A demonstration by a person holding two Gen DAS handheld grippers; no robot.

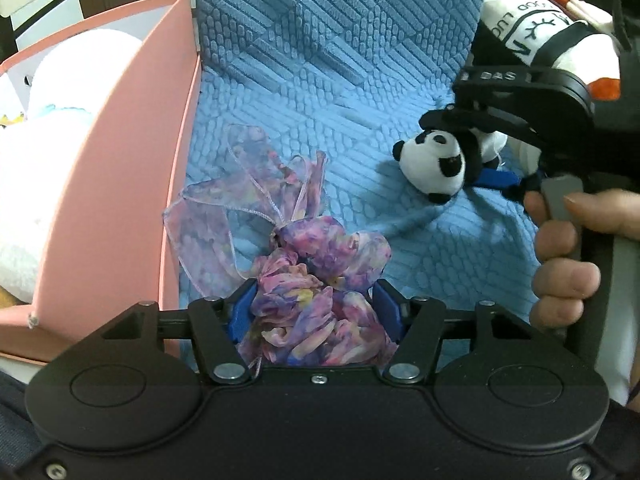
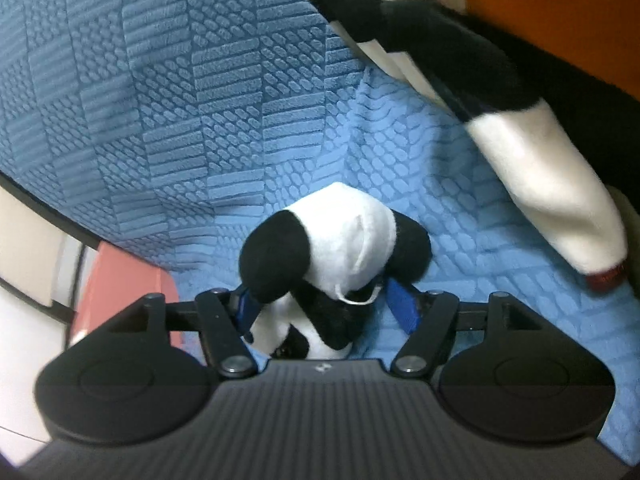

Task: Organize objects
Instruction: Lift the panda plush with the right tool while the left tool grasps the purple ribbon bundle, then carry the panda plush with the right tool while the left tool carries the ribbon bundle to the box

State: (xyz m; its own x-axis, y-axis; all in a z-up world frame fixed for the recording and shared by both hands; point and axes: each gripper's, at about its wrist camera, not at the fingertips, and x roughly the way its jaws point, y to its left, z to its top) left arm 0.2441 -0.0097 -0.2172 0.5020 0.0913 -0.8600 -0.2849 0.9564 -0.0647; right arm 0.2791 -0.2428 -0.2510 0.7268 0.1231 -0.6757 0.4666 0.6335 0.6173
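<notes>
Far left, a pink box (image 1: 120, 152) already holding white plush items (image 1: 48, 152). Centre, the left gripper (image 1: 316, 312), fingers (image 1: 242, 312) clamped on a purple floral scarf (image 1: 320, 276) lying on the blue textured blanket (image 1: 320, 80) just beside the box. Right, the right gripper (image 2: 326, 312), fingers clamped on a small panda plush (image 2: 340, 240). Advisable handling: lift each soft item clear of the box wall before release, gathering the trailing ribbon. Legible writing: "DAS" on the right gripper body; the lettering on the large plush (image 1: 532, 28) at far right is unreadable
</notes>
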